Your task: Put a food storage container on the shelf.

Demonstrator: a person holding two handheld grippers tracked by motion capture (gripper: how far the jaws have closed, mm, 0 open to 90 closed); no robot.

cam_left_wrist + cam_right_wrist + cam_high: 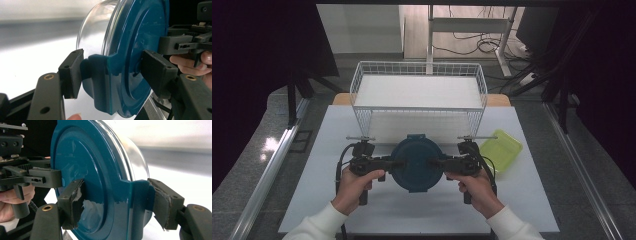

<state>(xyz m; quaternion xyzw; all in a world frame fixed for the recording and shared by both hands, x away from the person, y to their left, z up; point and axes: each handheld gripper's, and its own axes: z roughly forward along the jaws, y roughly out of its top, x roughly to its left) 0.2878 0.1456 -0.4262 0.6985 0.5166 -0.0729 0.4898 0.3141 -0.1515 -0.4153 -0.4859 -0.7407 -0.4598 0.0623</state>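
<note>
A round clear glass container with a dark teal lid (pixel 416 162) is near the front middle of the white table (pixel 377 210), lid facing up. My left gripper (pixel 399 163) grips its left side and my right gripper (pixel 435 162) its right side. In the left gripper view my left gripper (pixel 113 75) is shut across the lid's (pixel 140 42) side clip, with the glass bowl (pixel 96 30) beyond. In the right gripper view my right gripper (pixel 118 202) is shut on the opposite clip of the lid (pixel 82 157). I cannot tell whether the container rests on the table.
A white wire basket (pixel 419 92) stands on legs at the back of the table. A lime green tray (pixel 501 148) lies right of the container. The person's hands (pixel 357 185) come in from the front edge. Cables and a desk frame (pixel 472 30) lie beyond.
</note>
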